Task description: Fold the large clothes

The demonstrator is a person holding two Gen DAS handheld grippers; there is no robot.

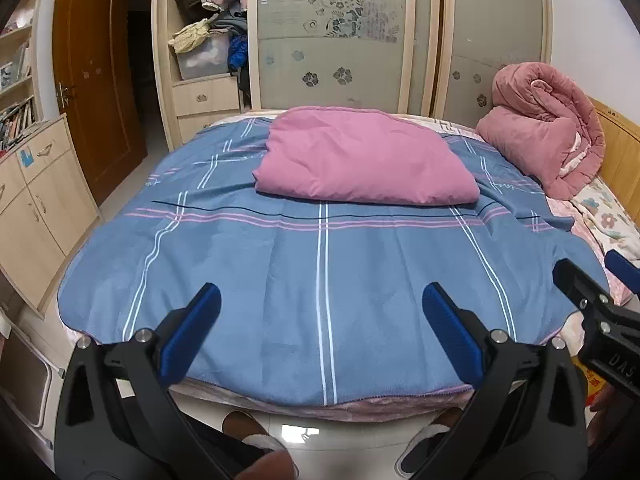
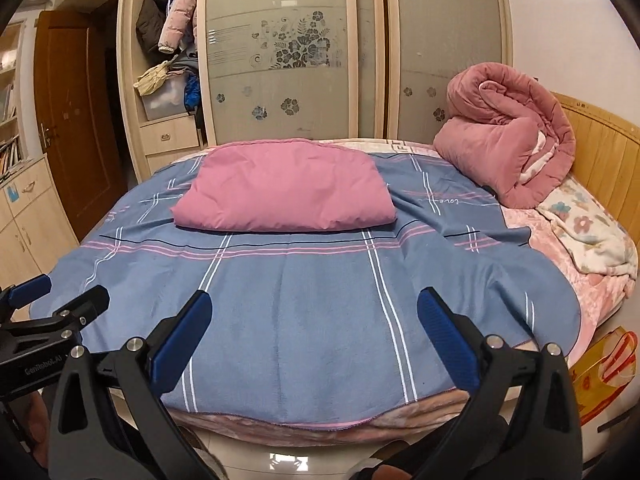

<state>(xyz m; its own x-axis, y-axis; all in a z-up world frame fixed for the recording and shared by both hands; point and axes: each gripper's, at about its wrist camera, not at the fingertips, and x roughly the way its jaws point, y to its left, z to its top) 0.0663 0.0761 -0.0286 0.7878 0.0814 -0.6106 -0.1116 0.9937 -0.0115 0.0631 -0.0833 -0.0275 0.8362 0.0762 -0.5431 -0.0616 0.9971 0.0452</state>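
Observation:
A folded pink garment (image 1: pixel 362 158) lies as a thick rectangle on the far half of the bed; it also shows in the right wrist view (image 2: pixel 282 186). It rests on a blue sheet with white and pink stripes (image 1: pixel 304 264) (image 2: pixel 304 284). My left gripper (image 1: pixel 320 300) is open and empty, held above the near edge of the bed. My right gripper (image 2: pixel 314 308) is open and empty, also above the near edge. Each gripper shows at the side of the other's view: the right one (image 1: pixel 592 296), the left one (image 2: pixel 56 300).
A rolled pink quilt (image 1: pixel 548 124) (image 2: pixel 508 140) sits at the back right by the wooden headboard (image 2: pixel 600 148). A wardrobe with frosted sliding doors (image 1: pixel 332 36) stands behind the bed. Cabinets (image 1: pixel 36 200) line the left wall. Slippered feet (image 1: pixel 248 436) stand on the floor below.

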